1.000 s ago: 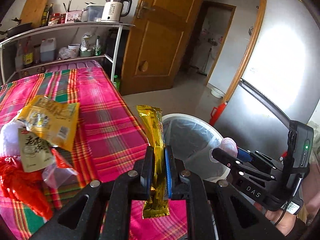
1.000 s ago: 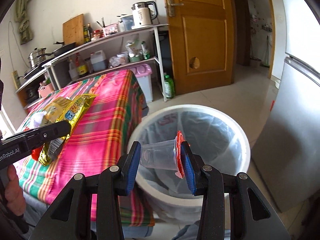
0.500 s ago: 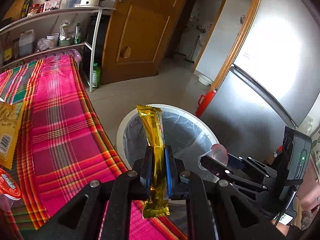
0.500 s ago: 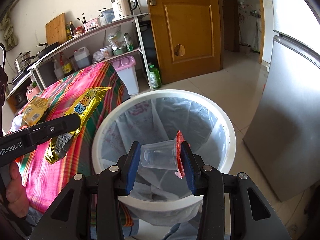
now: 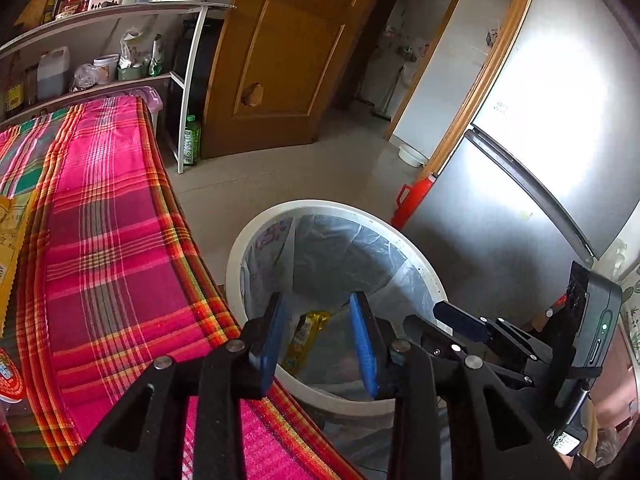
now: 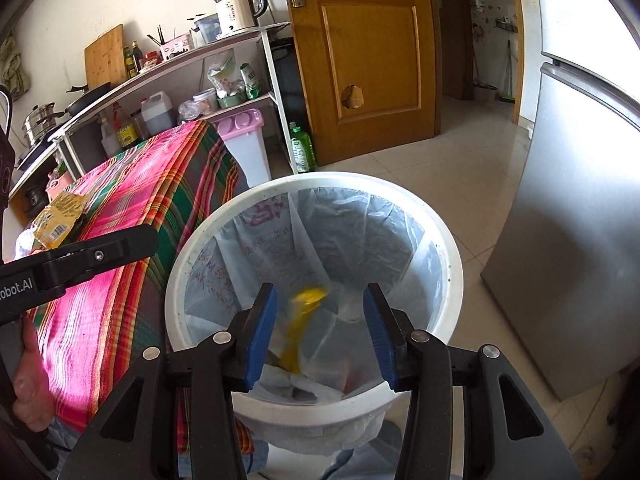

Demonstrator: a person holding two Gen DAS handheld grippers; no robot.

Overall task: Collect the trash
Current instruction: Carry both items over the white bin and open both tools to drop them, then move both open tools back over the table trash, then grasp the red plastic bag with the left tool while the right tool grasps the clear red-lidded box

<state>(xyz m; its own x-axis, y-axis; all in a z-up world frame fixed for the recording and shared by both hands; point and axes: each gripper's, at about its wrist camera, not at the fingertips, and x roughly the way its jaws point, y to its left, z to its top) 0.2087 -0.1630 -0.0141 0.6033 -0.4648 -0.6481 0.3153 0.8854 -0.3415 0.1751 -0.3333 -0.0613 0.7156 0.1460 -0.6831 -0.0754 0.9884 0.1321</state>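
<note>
While both claws hang over the white bin, neither grips anything. The left claw has just been opening, and its blue pads stand apart with nothing between them; seen through the gap, the gold wrapper is loose inside the bin, blurred in the right wrist view, so I cannot tell whether it has come to rest. The right claw has also just been opening; its jaws are wide and nothing is between them. A pale reddish shape low in the bin liner near its right pad may be the clear cup, but it is too indistinct to say. The bin is lined with a translucent plastic bag with red printing on it.

Just beside the bin on the left stands the table, covered with a pink, green and orange plaid cloth. A yellow packet lies on it further back, and a red-lidded item shows at the left edge of the left wrist view. A hand grips the left tool's handle at the lower left of the right wrist view.

Beyond the bin are a tiled floor, a grey refrigerator on the right, a wooden door, a green bottle by the shelf leg, and a shelf rack carrying a kettle.
</note>
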